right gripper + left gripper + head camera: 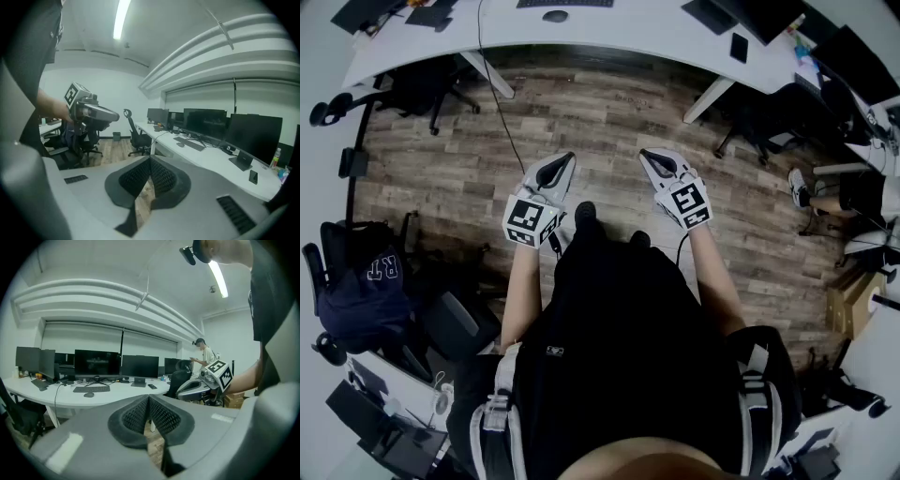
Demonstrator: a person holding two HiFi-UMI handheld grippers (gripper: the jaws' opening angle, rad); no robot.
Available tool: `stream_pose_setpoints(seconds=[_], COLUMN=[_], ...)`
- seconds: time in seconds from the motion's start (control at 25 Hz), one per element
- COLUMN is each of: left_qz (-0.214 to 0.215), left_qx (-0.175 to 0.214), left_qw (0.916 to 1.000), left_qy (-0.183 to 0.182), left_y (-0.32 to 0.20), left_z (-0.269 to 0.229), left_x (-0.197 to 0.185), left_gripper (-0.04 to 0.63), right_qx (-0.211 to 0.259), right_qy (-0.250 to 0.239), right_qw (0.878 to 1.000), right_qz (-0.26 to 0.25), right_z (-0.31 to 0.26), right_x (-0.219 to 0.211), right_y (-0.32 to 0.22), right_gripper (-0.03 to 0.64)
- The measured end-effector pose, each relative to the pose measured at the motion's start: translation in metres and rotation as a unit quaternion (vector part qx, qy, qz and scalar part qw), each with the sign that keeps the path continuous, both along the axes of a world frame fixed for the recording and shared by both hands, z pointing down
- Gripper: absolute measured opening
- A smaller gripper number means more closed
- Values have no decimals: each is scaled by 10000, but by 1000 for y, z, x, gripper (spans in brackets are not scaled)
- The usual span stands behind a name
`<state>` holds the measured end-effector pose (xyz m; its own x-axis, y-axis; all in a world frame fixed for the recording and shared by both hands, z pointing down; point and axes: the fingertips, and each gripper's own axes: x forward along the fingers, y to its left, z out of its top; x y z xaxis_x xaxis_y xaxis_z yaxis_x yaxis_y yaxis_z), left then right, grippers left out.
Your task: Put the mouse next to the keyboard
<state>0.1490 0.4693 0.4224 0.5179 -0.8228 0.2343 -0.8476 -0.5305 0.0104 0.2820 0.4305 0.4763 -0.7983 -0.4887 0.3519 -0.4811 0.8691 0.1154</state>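
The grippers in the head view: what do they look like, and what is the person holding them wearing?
The left gripper and right gripper are light grey, tapering shells. Each carries a white cube printed with black square markers. The gripper views show black, mesh-textured pads. A thin dark cable trails from the right one. The person wears a black top.
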Motion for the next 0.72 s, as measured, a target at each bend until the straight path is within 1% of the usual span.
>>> stream_pose_setpoints(seconds=[0.32, 0.48, 0.72], left_qz=[296, 380, 520], left_qx=[-16, -53, -94], left_qw=[9995, 9992, 9986], left_qy=[65, 82, 58], left_y=[-35, -48, -61], left_z=[5, 13, 18], left_x=[-42, -61, -83], left_gripper=[0, 0, 0], right_qx=[4, 112, 50], right_qy=[78, 131, 151], right_qw=[9997, 9987, 9972], right_qz=[250, 476, 730], right_z=[1, 5, 13], right_x=[-46, -57, -70], right_y=[-28, -43, -60], right_gripper=[2, 3, 7])
